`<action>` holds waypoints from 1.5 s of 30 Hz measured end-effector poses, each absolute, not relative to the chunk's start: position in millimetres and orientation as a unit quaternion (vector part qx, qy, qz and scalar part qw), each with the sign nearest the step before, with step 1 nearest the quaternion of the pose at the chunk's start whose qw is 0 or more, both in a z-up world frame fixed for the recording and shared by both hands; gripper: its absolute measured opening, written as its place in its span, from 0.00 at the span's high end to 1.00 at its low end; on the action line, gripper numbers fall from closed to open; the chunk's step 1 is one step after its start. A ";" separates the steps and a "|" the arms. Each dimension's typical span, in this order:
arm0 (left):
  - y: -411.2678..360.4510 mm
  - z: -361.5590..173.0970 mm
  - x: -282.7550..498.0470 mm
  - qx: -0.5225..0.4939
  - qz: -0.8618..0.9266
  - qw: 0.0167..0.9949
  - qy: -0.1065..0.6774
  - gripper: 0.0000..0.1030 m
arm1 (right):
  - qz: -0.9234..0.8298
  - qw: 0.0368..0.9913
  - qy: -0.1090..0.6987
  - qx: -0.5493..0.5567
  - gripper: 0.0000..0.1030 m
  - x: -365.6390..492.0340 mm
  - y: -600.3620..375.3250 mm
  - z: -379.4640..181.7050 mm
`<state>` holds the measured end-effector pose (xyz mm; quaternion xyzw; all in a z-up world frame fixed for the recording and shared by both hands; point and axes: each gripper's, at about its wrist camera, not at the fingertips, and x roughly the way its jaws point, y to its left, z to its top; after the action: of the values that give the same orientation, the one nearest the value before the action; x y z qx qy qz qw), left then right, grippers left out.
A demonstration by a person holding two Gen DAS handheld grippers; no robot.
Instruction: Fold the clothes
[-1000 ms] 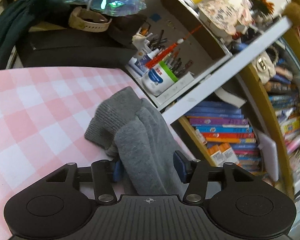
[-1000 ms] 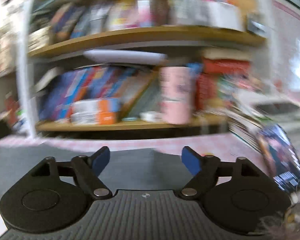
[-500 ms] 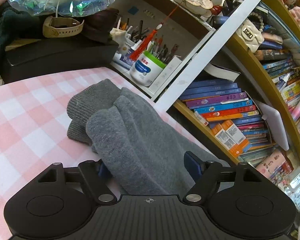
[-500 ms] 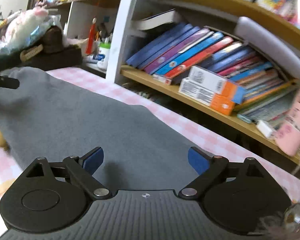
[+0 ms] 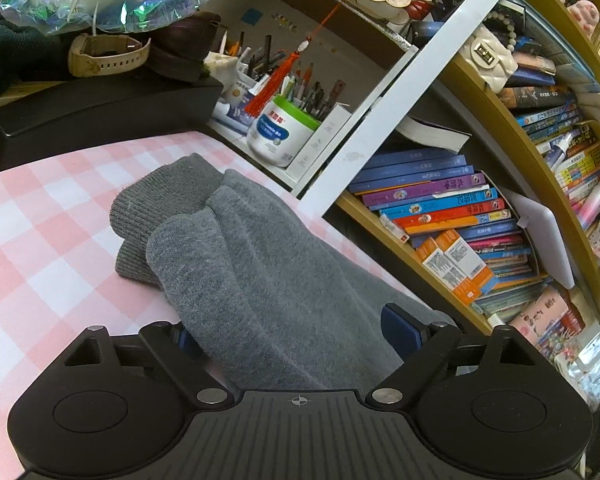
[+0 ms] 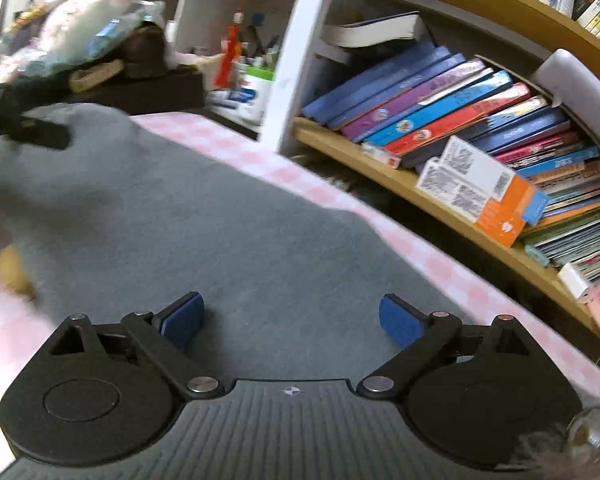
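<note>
Both grippers wide — grey trousers (image 5: 268, 280) between.

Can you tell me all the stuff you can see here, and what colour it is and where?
grey garment: one, grey, lying on the tablecloth with two ribbed cuffs at the far end
tablecloth: one, pink and white checked, under the garment
pen pot: one, white with green rim, in the white shelf cubby
red tassel: one, red, hanging over the pot
books: many, mostly blue and purple, on the wooden shelf
orange boxes: two, orange and white, in front of the books
left hand-held gripper: one, black with blue pads, open around the garment
right hand-held gripper: one, black, open above the garment
</note>
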<state>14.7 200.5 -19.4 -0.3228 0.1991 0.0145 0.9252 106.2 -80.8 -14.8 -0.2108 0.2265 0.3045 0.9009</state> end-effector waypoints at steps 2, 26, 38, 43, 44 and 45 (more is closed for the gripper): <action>200.3 -19.6 14.6 -0.323 0.015 0.925 0.199 0.12 | 0.314 0.898 0.219 -0.215 0.08 91.4 -85.7 -16.3; 170.5 10.1 -7.0 -0.260 0.020 0.959 0.111 0.86 | 0.342 0.890 0.252 -0.167 0.00 66.1 -114.6 -20.5; 53.8 73.9 4.1 -0.028 -0.028 0.994 0.101 0.86 | 0.384 0.889 0.248 -0.038 0.00 83.6 -159.0 -1.8; 28.0 75.1 11.4 0.022 -0.034 0.992 0.121 0.86 | 0.362 0.899 0.244 0.019 0.00 88.1 -203.8 7.2; 23.7 74.7 10.7 0.028 -0.035 0.991 0.124 0.86 | 0.358 0.899 0.250 0.031 0.00 89.1 -211.7 5.5; 18.1 74.1 10.9 0.039 -0.036 0.991 0.126 0.86 | 0.353 0.899 0.256 0.042 0.00 90.1 -219.5 3.7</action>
<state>10.9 18.1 74.1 0.0387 0.1263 -0.0360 0.9906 90.1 -219.5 3.7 0.0420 0.2561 0.3534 0.8988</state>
